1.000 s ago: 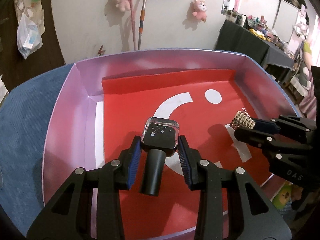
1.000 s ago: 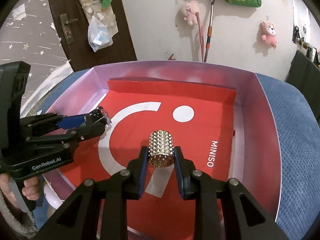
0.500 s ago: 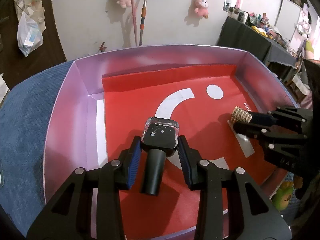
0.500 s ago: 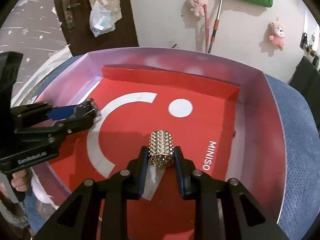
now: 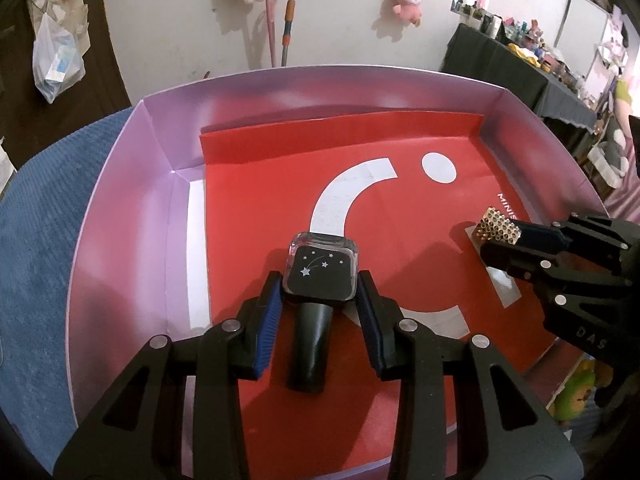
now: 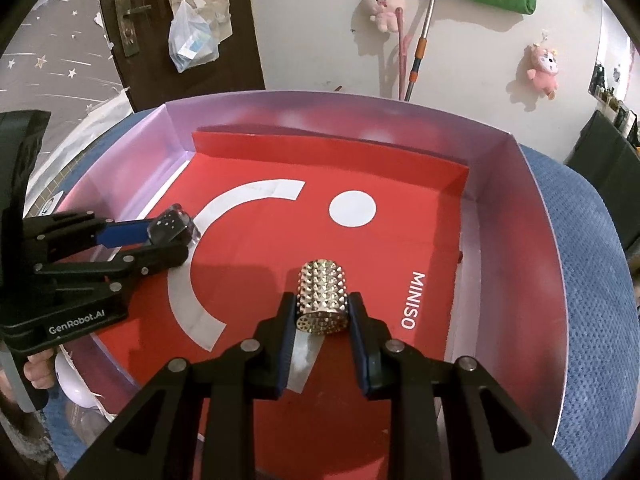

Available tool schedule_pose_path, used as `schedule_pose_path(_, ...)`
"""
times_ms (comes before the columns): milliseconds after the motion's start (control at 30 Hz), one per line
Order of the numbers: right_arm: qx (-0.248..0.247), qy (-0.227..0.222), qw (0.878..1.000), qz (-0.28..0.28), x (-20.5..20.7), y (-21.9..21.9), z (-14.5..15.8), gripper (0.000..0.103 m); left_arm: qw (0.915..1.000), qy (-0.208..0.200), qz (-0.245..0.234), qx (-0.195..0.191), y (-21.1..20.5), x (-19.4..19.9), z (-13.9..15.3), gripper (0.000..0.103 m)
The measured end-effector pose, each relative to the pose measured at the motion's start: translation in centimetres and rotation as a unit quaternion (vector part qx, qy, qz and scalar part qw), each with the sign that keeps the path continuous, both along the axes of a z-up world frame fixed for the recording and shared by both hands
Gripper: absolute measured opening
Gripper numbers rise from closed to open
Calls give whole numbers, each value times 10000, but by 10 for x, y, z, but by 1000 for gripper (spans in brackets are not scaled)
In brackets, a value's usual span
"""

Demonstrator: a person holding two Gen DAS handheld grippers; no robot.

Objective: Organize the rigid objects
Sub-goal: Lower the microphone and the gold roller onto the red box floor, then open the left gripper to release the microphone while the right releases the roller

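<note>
My left gripper [image 5: 320, 284] is shut on a square glass bottle [image 5: 322, 270] with white stars on a dark face and a black cylindrical cap pointing back toward the camera. It hangs over the left middle of the red liner. My right gripper [image 6: 323, 308] is shut on a gold studded cylinder [image 6: 323, 296], held over the liner near the MINISO lettering. Each tool shows in the other view: the right gripper [image 5: 496, 236] with the studded cylinder [image 5: 497, 230] at the right, the left gripper [image 6: 174, 236] with the bottle [image 6: 174, 230] at the left.
Both hands work inside a large shallow box with lilac walls [image 5: 120, 208] and a red paper liner [image 6: 256, 248]. The box rests on a blue textured surface [image 6: 592, 280]. A white wall with plush toys and mop handles lies behind; a fingertip [image 6: 38, 374] shows at lower left.
Both grippers have stayed over the box with their objects held. The box looks slightly lower and closer in each view, and the right gripper's cylinder has edged a little lower in the left wrist view.
</note>
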State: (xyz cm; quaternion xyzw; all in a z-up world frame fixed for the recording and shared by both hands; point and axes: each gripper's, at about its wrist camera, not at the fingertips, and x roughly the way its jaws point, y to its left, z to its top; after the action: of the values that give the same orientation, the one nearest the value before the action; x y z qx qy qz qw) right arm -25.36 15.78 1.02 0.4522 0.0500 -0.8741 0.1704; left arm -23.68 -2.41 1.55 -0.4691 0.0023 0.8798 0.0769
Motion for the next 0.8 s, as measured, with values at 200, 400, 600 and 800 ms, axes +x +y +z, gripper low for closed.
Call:
schedule_pose_path(200, -103, -31, 9999, -9, 0, 1, 0, 28, 10000, -16, 1, 3, 1, -1, 1, 35)
schedule_pose_path(400, -177, -44, 9998, 7, 2, 3, 0, 28, 9998, 97, -3, -197, 4, 2, 3, 43)
schedule_pose_path(600, -230, -64, 9997, 25, 2, 3, 1, 30, 9994, 288, -22, -170, 3, 8, 13, 51)
schedule_pose_path(800, -325, -86, 9994, 32, 3, 2, 2, 39, 9992, 377, 46, -112, -3, 12, 23, 51)
